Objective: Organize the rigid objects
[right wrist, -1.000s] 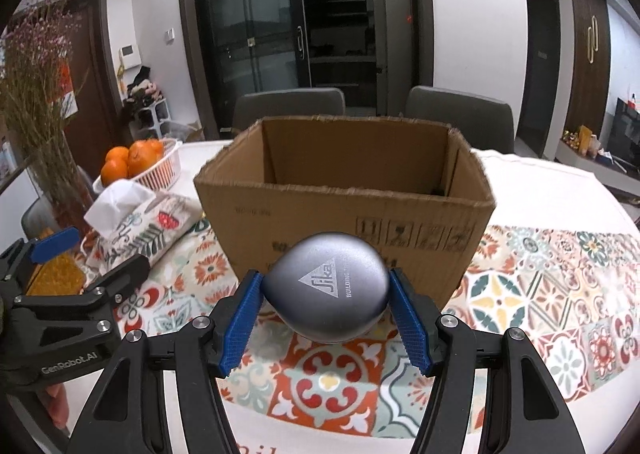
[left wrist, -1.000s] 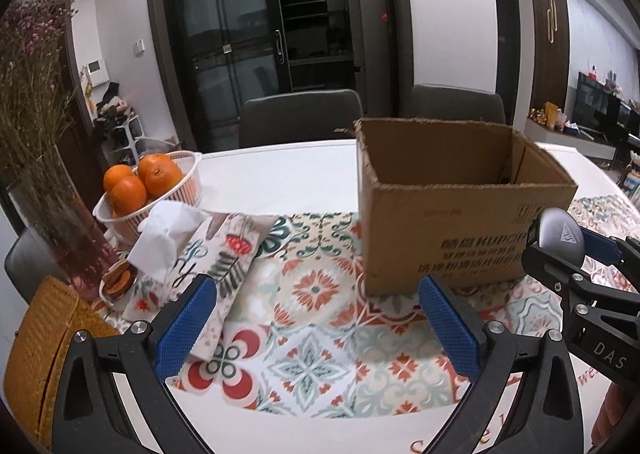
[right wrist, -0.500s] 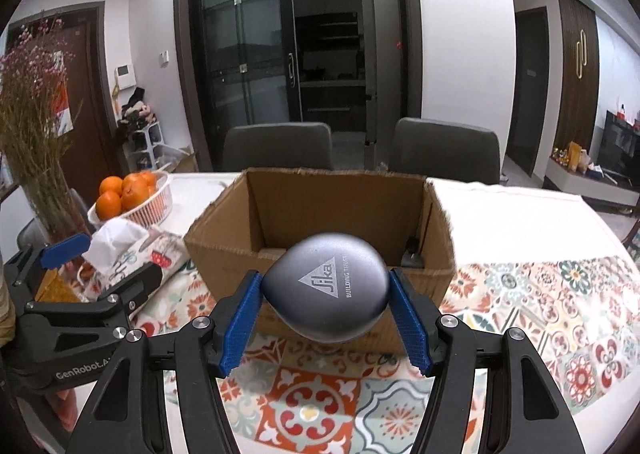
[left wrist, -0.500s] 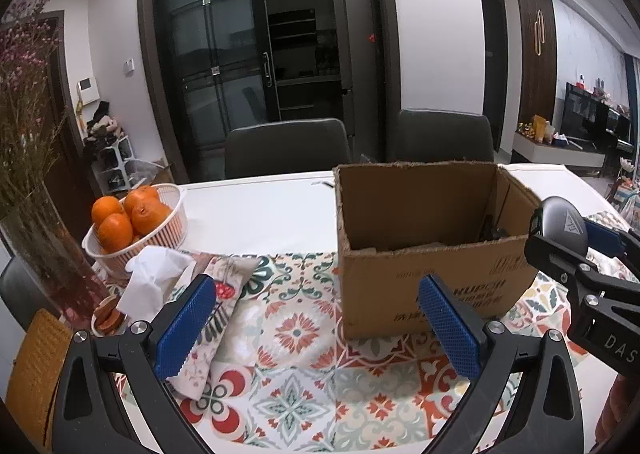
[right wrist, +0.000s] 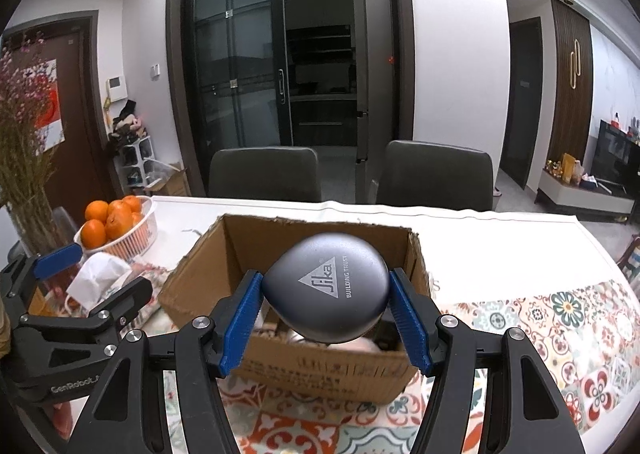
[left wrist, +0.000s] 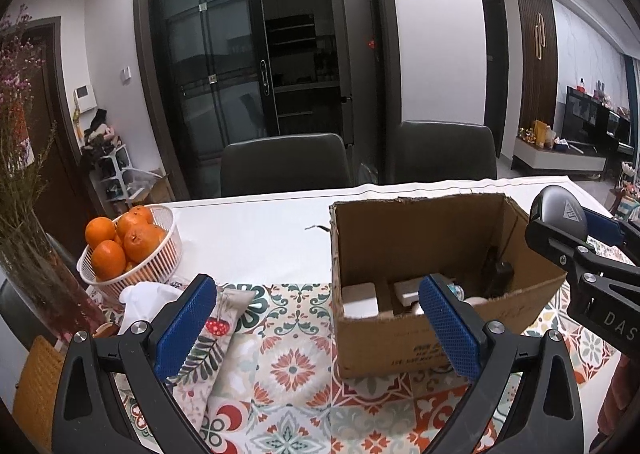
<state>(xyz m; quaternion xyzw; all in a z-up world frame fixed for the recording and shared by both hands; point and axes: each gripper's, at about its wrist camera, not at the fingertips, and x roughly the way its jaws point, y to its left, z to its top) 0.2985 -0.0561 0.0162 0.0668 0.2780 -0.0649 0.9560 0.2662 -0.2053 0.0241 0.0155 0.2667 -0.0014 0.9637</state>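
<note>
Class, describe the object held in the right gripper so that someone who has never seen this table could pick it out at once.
Find the open cardboard box on the patterned tablecloth. Just above its opening, the right gripper clamps a smooth, dark grey teardrop-shaped case between blue pads. Unlike everything nearby, it bears a triangular Sika logo and the words BUILDING TRUST.

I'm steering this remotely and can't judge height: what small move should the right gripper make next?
Probably ease forward and down, then open. The right gripper holds the grey gadget above the near wall of the cardboard box, which already holds items.
</note>
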